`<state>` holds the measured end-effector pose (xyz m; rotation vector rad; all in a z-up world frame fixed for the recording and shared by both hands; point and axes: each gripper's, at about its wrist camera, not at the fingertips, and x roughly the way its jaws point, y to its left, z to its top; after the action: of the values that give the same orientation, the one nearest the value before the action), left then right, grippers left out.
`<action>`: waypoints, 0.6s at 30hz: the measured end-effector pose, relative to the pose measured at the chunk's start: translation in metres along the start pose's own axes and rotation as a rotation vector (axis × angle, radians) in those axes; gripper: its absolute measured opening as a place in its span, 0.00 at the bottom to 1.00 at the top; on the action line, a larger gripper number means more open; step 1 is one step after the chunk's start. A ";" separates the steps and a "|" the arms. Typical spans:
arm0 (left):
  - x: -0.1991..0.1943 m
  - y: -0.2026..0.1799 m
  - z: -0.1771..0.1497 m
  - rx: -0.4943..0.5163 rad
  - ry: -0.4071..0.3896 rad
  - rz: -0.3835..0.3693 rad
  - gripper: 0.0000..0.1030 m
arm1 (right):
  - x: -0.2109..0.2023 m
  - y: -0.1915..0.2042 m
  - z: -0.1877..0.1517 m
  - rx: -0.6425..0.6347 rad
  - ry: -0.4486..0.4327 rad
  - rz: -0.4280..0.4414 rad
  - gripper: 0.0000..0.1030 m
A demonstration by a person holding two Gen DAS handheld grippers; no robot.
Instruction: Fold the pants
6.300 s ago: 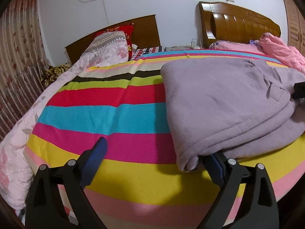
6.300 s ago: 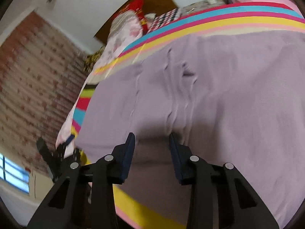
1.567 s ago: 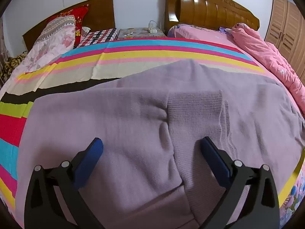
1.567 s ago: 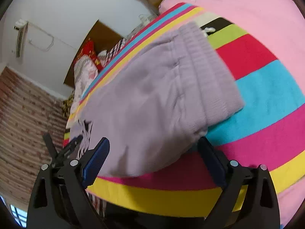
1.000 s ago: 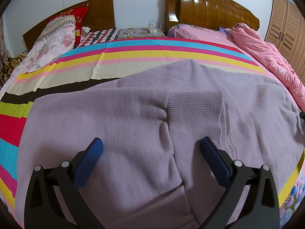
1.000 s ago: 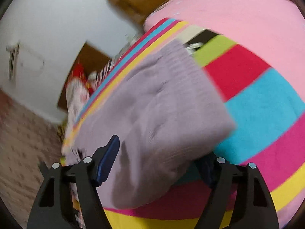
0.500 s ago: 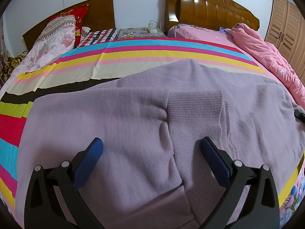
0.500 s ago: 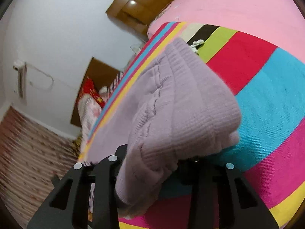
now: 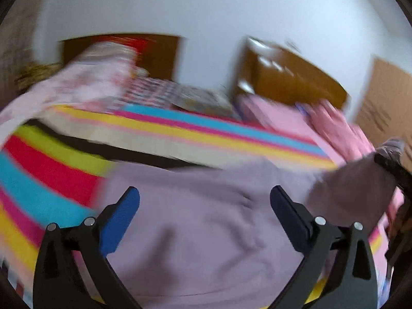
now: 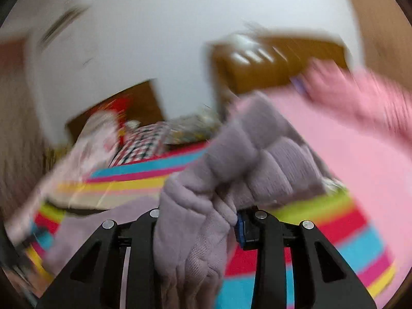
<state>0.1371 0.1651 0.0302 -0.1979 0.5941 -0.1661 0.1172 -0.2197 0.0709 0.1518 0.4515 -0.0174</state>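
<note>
Carrying one end of the lilac pants (image 10: 206,185) up off the bed (image 10: 347,226), the right tool (image 10: 198,219) has its jaws clenched on a thick bunch of ribbed fabric, which bulges above and spills below the fingers. Both views are badly smeared, so finer detail of the cloth is hard to read.

From the left wrist view, the rest of the pants (image 9: 206,231) lies spread on the striped blanket (image 9: 51,175), and the lifted end (image 9: 347,180) rises at the right edge. The left tool (image 9: 204,211) hangs released above the flat cloth, jaws wide apart, gripping nothing; I cannot tell whether its fingertips touch the fabric.

The step in hand looks like folding the lifted end over the part lying flat. To do it well, I would say the right tool should travel in a smooth arc across the body of the garment, low enough that the cloth drapes rather than flaps. The left tool would help by pressing down on the flat portion near the intended crease, so the lower layer does not drag along. Grasping such a fat bunch risks a lumpy landing, so lay the edge down squarely on the far edge before letting go, then smooth outward.
</note>
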 end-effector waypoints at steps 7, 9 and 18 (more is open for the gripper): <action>-0.054 0.110 -0.023 -0.222 0.005 0.033 0.98 | 0.021 0.252 -0.071 -0.701 0.040 0.195 0.25; -0.056 0.120 -0.034 -0.235 0.040 -0.022 0.98 | 0.032 0.295 -0.136 -0.900 0.146 0.258 0.20; -0.011 0.127 -0.031 -0.396 0.180 -0.542 0.98 | 0.010 0.296 -0.189 -1.072 -0.068 0.094 0.20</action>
<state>0.1225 0.2864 -0.0185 -0.7349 0.7398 -0.5962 0.0592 0.1018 -0.0597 -0.8791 0.3369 0.3077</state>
